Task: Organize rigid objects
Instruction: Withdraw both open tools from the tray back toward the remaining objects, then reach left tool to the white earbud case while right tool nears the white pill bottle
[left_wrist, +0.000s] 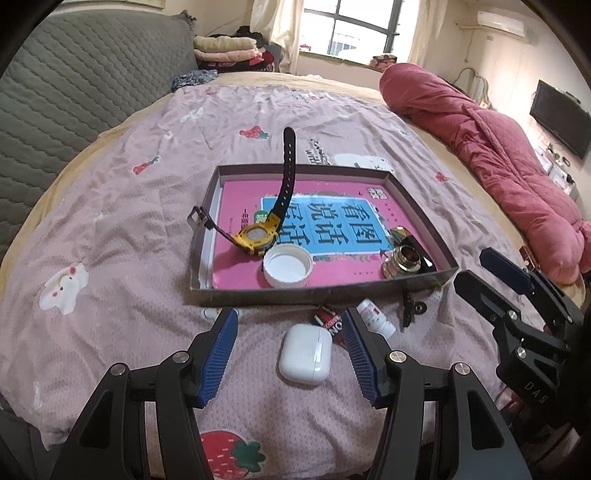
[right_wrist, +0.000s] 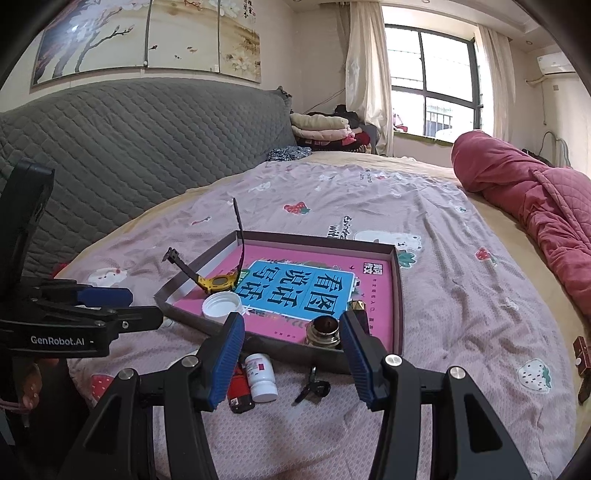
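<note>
Both claws spread wide and empty above loose items on the bedspread, short of the tray.

Left gripper (left_wrist: 290, 354): jaws well apart, nothing clamped; white earbud case (left_wrist: 306, 354) lying on the bedspread (left_wrist: 110, 229) between the blue pads (left_wrist: 221, 354), touching neither. Right gripper (right_wrist: 291, 358): jaws likewise apart, holding nothing; framed between them a white pill bottle (right_wrist: 261, 376), a red-and-black lighter (right_wrist: 238, 391) just beside it, and a small black clip (right_wrist: 314, 389), all outside the tray. Just beyond, shallow cardboard tray (left_wrist: 321, 295) with pink-and-blue book (left_wrist: 325, 221) lining its floor. Inside, near front wall: white bottle cap (left_wrist: 288, 266), brass-coloured round piece (left_wrist: 402, 261). Further back at left: yellow watch (left_wrist: 256, 238), one black strap standing up, the other over the tray's left wall.
</note>
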